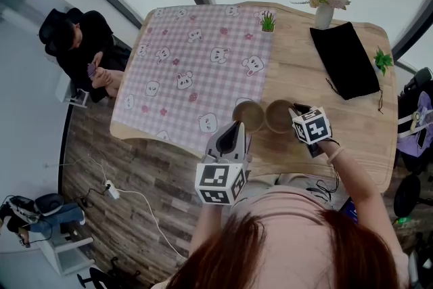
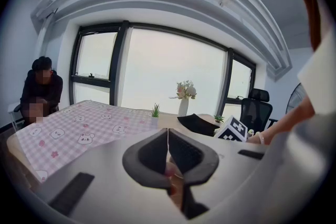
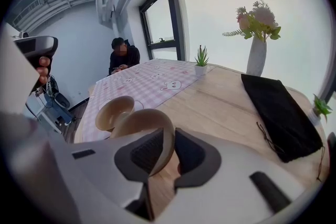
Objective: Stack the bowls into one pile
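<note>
Two tan bowls sit side by side near the front edge of the wooden table (image 1: 318,81). The left bowl (image 1: 248,116) (image 3: 114,110) rests partly on the pink cloth. My right gripper (image 1: 295,110) (image 3: 169,136) is shut on the near rim of the right bowl (image 1: 278,116) (image 3: 144,122), which looks tilted in the right gripper view. Just in front of the left bowl, my left gripper (image 1: 236,128) (image 2: 168,150) is raised with its pads pressed together and nothing between them. The bowls are hidden in the left gripper view.
A pink checked cloth (image 1: 196,64) with bunny prints covers the table's left half. A vase of flowers (image 1: 325,2), a small potted plant (image 1: 268,21), a black pouch (image 1: 345,59) and another green plant (image 1: 383,60) stand at the back and right. A person (image 1: 81,51) sits at the left.
</note>
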Motion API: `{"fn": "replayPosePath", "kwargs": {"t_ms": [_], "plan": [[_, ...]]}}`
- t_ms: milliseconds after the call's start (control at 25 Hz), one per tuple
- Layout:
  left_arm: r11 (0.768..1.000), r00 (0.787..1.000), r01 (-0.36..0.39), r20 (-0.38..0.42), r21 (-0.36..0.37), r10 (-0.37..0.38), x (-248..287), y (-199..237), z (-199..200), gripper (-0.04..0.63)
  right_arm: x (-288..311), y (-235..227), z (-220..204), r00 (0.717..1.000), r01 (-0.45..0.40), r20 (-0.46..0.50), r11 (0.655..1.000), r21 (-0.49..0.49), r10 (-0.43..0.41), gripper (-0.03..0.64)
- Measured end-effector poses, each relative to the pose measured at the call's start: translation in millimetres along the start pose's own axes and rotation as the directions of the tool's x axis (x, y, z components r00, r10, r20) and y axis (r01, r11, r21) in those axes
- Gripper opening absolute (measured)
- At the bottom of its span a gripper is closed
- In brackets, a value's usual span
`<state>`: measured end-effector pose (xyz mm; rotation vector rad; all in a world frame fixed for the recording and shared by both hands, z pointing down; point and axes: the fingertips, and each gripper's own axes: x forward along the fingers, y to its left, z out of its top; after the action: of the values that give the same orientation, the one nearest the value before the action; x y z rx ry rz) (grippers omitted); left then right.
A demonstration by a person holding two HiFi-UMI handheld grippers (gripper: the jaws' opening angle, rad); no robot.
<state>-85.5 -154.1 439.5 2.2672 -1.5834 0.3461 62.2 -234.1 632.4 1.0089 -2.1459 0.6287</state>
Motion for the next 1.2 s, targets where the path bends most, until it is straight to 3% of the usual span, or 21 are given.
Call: {"fn": "replayPosePath", "kwargs": {"t_ms": [640,1200], "plan": [[0.995,0.995,-0.094,0.027,-0.022,0.094,-9.5,-19.8,-0.5,0.011,-34.3,8.3,24.6,0.986,-0.091,0.138,0.996,-0.018,0.093,0.038],[0.981,0.982,-0.183,0.041,-0.061,0.186,-25.1,-50.9,-9.0,0.011,-51.8,22.4,20.0,0.965,-0.191,0.172,0.98,-0.062,0.199,0.023]]}}
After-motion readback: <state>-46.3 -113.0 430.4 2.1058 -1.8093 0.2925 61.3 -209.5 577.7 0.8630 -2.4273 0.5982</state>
